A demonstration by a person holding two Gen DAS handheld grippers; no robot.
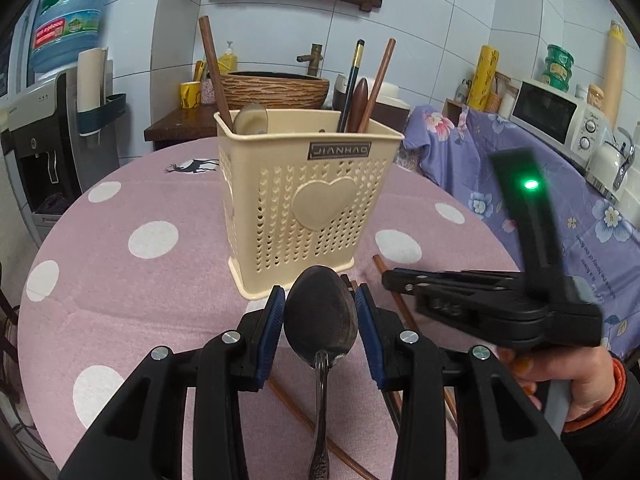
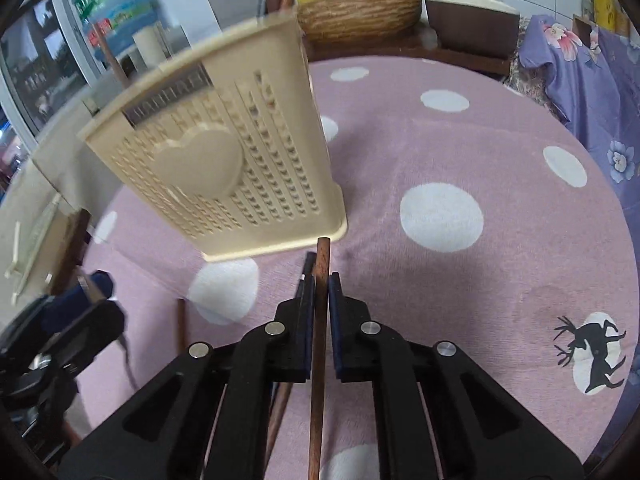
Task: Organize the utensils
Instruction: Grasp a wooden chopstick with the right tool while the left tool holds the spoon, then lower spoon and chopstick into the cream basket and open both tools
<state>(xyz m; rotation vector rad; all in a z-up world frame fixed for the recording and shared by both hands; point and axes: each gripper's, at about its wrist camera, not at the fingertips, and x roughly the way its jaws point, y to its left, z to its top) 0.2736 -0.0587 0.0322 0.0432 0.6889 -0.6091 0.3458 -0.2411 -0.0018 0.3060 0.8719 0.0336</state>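
I have the left gripper (image 1: 320,312) clamped on a spoon (image 1: 320,316) and the right gripper (image 2: 318,292) on a chopstick (image 2: 320,344), both before the mid-table holder (image 1: 308,200); next, lift over its rim.

The cream utensil basket (image 1: 304,196) is standing upright mid-surface, blocking the straight path ahead of both hand-held grippers. Its open top is being crowded by upright chopsticks (image 1: 212,68) and a spoon (image 1: 250,119), leaving a gap at the middle. Loose chopsticks (image 1: 394,296) are lying on the pink dotted surface (image 2: 460,152) just before the basket. To the basket's right, the surface is lying open.
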